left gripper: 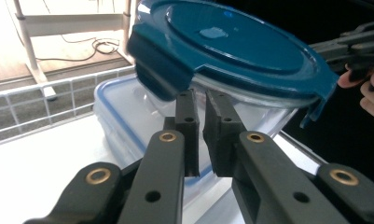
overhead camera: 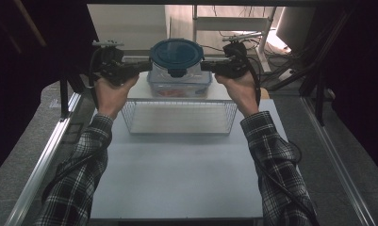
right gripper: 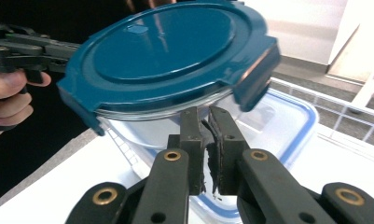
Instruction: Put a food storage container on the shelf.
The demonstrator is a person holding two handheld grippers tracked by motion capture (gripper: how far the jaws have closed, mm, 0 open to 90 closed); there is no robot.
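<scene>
A round container with a blue lid (overhead camera: 176,55) hangs above a rectangular lidded box (overhead camera: 179,86) at the table's far edge, pinched between the left gripper (overhead camera: 146,66) and right gripper (overhead camera: 206,65), jaws narrowed under its opposite rims.

The lid (left gripper: 240,46) is glossy blue plastic on a clear, smooth bowl (right gripper: 152,128). The basket (overhead camera: 177,117) is thin wire; the desk (overhead camera: 177,174) is matt white.
</scene>
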